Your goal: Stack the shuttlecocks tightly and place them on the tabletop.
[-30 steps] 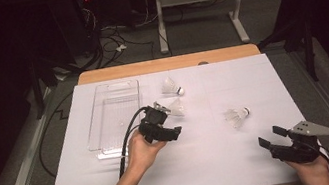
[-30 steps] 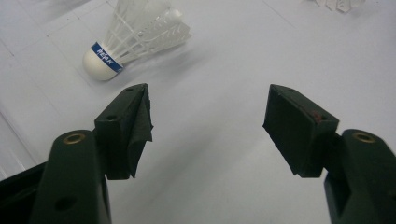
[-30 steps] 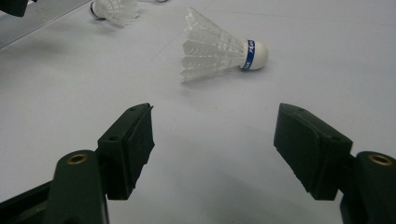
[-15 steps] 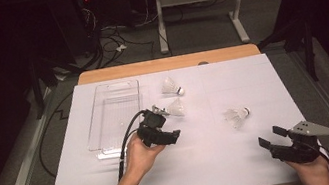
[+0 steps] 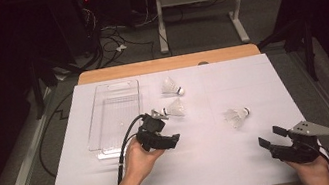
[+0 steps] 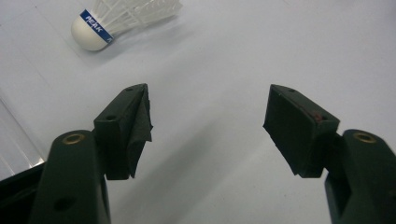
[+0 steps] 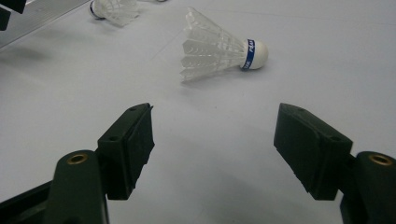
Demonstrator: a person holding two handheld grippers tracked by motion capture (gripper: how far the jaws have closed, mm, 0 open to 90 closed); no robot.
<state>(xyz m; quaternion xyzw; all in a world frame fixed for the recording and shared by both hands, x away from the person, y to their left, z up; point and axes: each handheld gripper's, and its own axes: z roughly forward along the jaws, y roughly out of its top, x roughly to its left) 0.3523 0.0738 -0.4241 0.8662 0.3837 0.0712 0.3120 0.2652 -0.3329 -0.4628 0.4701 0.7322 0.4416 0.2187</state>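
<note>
The shuttlecock (image 6: pixel 122 18) nearest your left gripper (image 5: pixel 159 136) is wearing a blue band around its white cork, and the band is reading "PEAK" in white letters. Its pale feather skirt is fanning out behind the cork as it is lying on its side on the white surface (image 5: pixel 215 165), near the middle. In the left gripper view it is sitting just beyond the left jaw, not between the two. Your left jaws are standing wide apart and are gripping nothing.

Your right gripper (image 5: pixel 276 139) is resting near the right front corner, jaws likewise spread and empty. Ahead of them a second shuttlecock (image 7: pixel 219 46) is lying on its side, its blue band too tilted to read fully.
</note>
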